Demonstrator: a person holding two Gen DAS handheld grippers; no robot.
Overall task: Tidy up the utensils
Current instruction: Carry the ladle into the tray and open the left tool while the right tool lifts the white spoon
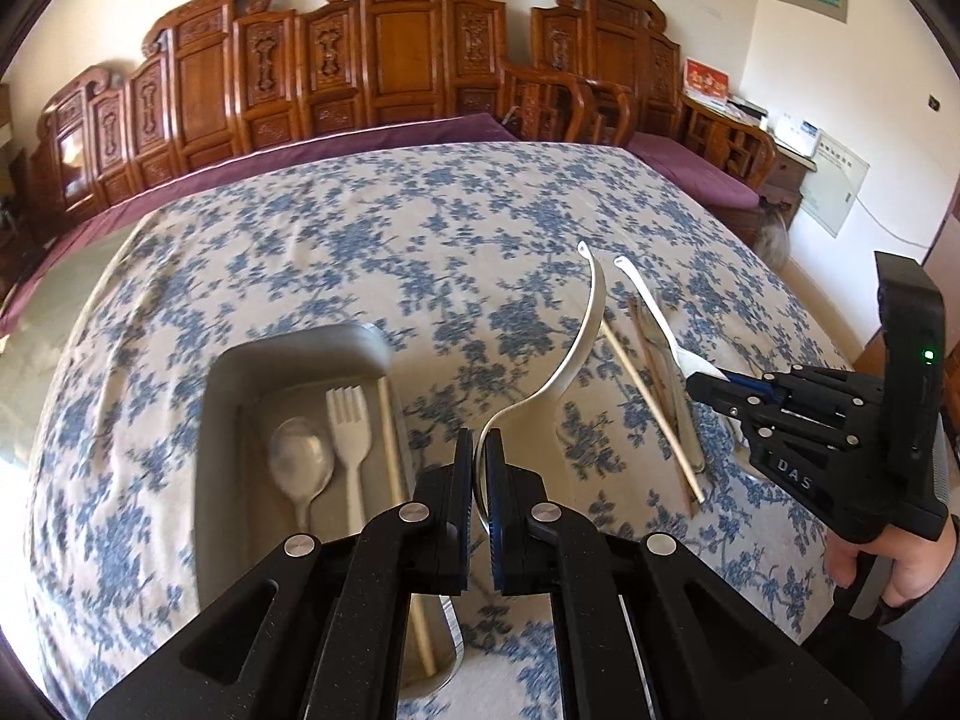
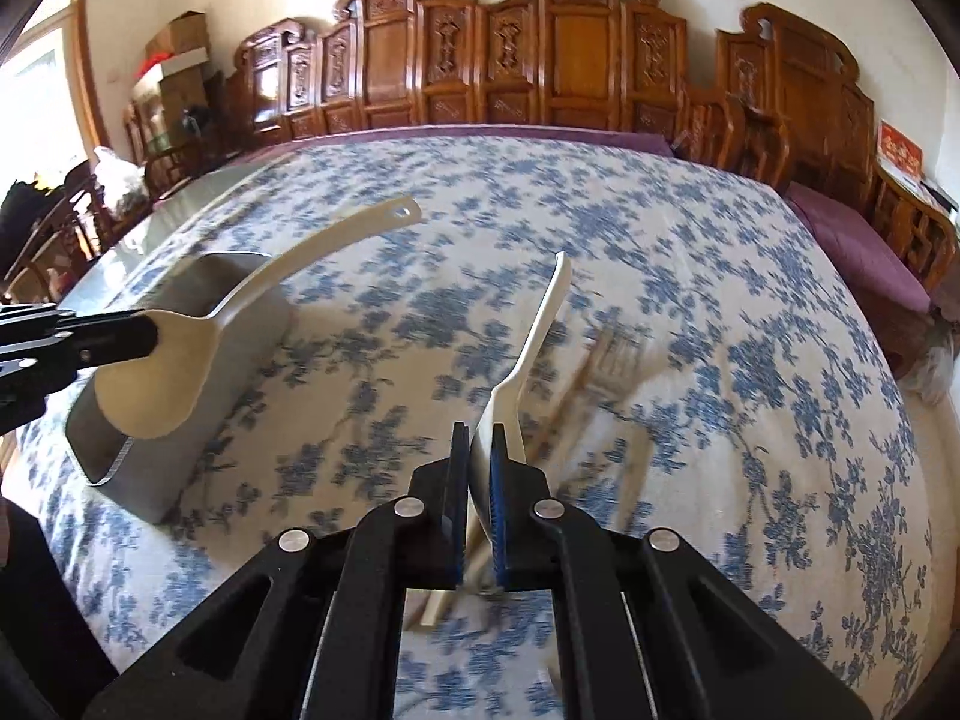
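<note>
While clamped by the left claw (image 1: pixel 478 468), ladle (image 1: pixel 576 348) handle points away.

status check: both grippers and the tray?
Left gripper shut on rice paddle. Right gripper shut on white spoon. Tray holds utensils. Nothing blocking.

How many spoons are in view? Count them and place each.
3. A metal spoon lies in the tray; the left claw grips a cream spoon; the right claw grips a white spoon. The blurred table pile may hide more.

floral tablecloth (image 1: pixel 360 252), carved wooden bench (image 1: pixel 402 48), purple cushion (image 2: pixel 858 246), cardboard boxes (image 2: pixel 180 60)
</note>
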